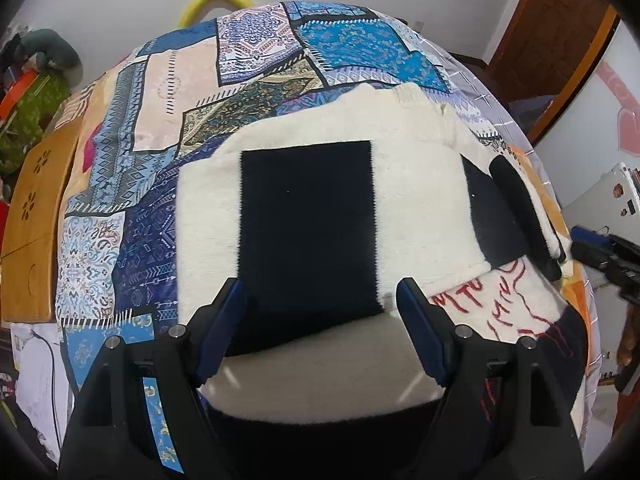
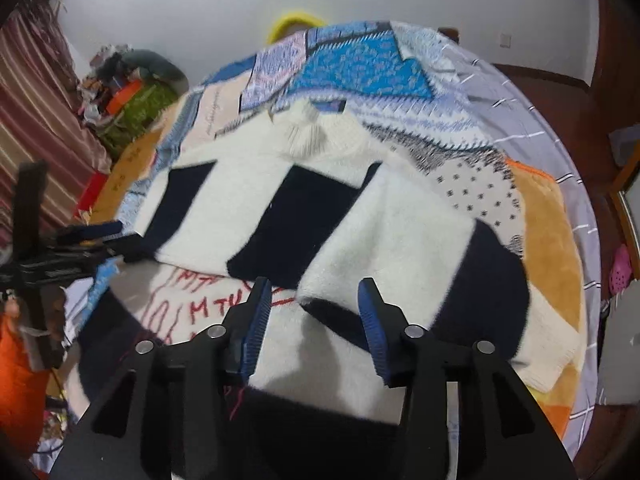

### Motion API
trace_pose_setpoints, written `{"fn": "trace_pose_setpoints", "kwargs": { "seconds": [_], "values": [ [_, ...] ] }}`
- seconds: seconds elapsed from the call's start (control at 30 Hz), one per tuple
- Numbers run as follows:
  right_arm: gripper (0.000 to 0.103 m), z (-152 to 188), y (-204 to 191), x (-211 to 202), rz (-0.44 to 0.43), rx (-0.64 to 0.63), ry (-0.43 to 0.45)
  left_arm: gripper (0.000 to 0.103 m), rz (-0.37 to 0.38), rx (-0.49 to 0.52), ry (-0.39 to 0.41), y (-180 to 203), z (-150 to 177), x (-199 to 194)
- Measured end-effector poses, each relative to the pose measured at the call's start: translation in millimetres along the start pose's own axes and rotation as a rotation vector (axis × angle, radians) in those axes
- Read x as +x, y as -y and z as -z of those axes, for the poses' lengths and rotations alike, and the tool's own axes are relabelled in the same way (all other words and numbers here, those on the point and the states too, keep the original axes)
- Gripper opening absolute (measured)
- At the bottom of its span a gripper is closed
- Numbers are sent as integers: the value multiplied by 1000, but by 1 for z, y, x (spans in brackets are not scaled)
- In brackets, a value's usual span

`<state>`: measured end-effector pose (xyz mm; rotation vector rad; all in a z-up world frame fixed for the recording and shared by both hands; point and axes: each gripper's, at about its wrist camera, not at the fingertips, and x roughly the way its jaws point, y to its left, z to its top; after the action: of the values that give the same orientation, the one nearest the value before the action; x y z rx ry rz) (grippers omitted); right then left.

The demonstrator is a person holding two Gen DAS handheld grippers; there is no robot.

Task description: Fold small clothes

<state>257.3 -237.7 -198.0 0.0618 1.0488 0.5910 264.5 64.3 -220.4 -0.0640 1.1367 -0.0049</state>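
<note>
A fluffy white sweater (image 1: 404,168) with dark navy blocks and red stitched letters lies on the patchwork bedspread (image 1: 160,120). My left gripper (image 1: 320,296) is open and empty, its blue-padded fingers (image 1: 224,328) just above the sweater's near part, either side of a navy block. In the right wrist view the sweater (image 2: 248,208) has a sleeve folded across its body. My right gripper (image 2: 314,292) is open and empty, just above the folded sleeve's edge. The left gripper (image 2: 84,236) shows at the sweater's left edge there.
A wooden board (image 1: 36,216) lies along the bed's left side. A cluttered pile with green cloth (image 2: 136,108) sits by the far wall. A striped grey sheet (image 2: 520,92) covers the bed's right side. A laptop (image 1: 596,196) sits at the right.
</note>
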Motion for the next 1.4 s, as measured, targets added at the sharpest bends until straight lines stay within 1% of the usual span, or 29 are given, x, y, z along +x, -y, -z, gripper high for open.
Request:
{"fn": "trace_pose_setpoints", "kwargs": {
  "seconds": [0.07, 0.13, 0.33, 0.47, 0.6, 0.73, 0.9, 1.03, 1.1, 1.17, 1.23, 1.27, 1.3, 1.33, 1.37, 1.4],
  "values": [
    [52, 0, 7, -13, 19, 13, 36, 78, 4, 2, -2, 2, -1, 1],
    [52, 0, 17, -25, 52, 27, 63, 78, 7, 5, -4, 5, -1, 2],
    [52, 4, 65, -54, 152, 119, 120, 78, 19, 12, -13, 12, -1, 6],
    [52, 11, 96, -68, 220, 178, 134, 78, 17, 22, -17, 17, -2, 8],
    [52, 21, 126, -69, 273, 246, 125, 78, 15, 26, -23, 21, -3, 10],
    [52, 33, 153, -56, 285, 320, 88, 78, 11, 28, -32, 23, -4, 14],
    [52, 53, 181, -29, 227, 425, 32, 78, 0, 33, -39, 25, -4, 16],
    [50, 62, 196, -10, 219, 479, -6, 78, -2, 31, -39, 25, -4, 16],
    [44, 65, 202, -4, 217, 491, -22, 78, -2, 33, -38, 25, -4, 16],
    [44, 68, 207, 3, 218, 502, -39, 78, -4, 34, -40, 25, -4, 16],
    [35, 72, 213, 10, 195, 518, -58, 78, -2, 30, -44, 24, -3, 17],
    [27, 74, 214, 11, 200, 523, -63, 78, 1, 27, -46, 24, -3, 17],
    [23, 75, 216, 11, 209, 527, -63, 78, 4, 24, -46, 23, -3, 17],
    [21, 76, 216, 10, 207, 525, -58, 78, 6, 21, -46, 22, -2, 18],
    [15, 76, 216, 8, 206, 521, -53, 78, 6, 20, -46, 22, -2, 18],
    [12, 76, 214, 5, 202, 510, -49, 78, 6, 17, -46, 21, -2, 18]
  ]
}}
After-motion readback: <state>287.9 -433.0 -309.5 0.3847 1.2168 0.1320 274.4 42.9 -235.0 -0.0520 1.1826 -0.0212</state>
